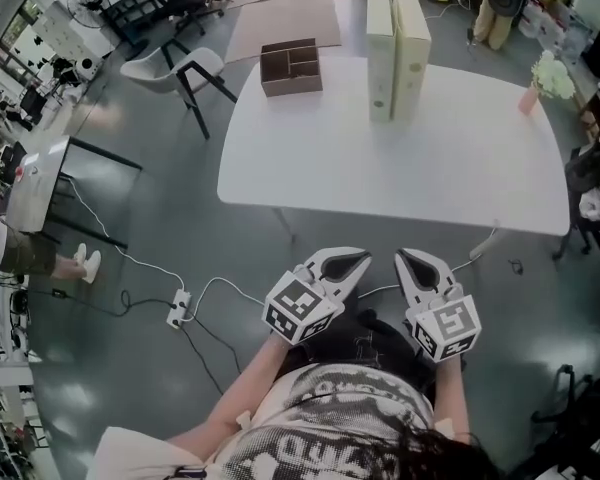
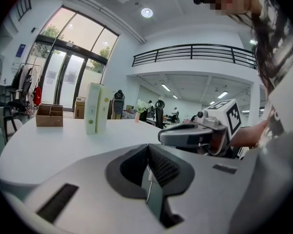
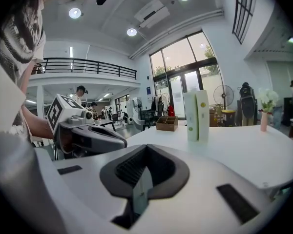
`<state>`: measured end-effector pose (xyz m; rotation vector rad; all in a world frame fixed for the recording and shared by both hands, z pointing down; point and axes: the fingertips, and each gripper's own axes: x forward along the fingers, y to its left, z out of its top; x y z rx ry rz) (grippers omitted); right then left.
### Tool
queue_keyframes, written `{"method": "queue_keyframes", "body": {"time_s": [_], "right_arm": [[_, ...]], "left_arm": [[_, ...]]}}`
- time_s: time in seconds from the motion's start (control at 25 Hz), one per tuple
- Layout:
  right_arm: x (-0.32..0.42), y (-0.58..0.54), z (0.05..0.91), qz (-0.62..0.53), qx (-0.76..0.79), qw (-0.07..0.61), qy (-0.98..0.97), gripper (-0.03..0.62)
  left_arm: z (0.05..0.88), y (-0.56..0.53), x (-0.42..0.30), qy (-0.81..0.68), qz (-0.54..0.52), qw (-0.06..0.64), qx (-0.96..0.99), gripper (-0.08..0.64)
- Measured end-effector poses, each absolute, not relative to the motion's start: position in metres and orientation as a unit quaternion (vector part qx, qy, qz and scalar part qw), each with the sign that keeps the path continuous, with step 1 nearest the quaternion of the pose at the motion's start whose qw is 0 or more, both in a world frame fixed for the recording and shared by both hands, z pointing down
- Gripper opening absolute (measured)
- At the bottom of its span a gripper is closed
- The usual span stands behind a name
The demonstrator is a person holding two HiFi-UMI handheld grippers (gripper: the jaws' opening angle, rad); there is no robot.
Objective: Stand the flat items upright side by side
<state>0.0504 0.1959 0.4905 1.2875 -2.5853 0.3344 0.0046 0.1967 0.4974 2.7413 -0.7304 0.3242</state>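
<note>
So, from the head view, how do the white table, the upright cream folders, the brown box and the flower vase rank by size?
1. white table
2. upright cream folders, taken together
3. brown box
4. flower vase

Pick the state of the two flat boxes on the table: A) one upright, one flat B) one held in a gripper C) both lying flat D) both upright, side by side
D: both boxes stand upright next to each other on the table, while the left gripper and right gripper are shut on nothing, short of the table.
</note>
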Motion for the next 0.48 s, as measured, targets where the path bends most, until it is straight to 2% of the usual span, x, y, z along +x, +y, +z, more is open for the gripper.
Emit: {"method": "queue_keyframes", "body": {"time_s": [0.48], "right_arm": [[0.0471, 0.2012, 0.494, 0.115, 0.434, 0.123, -0.885, -0.002]], "left_arm": [[0.5039, 0.2041, 0.01, -0.241, 0.125, 0.145, 0.951, 0.014]]}}
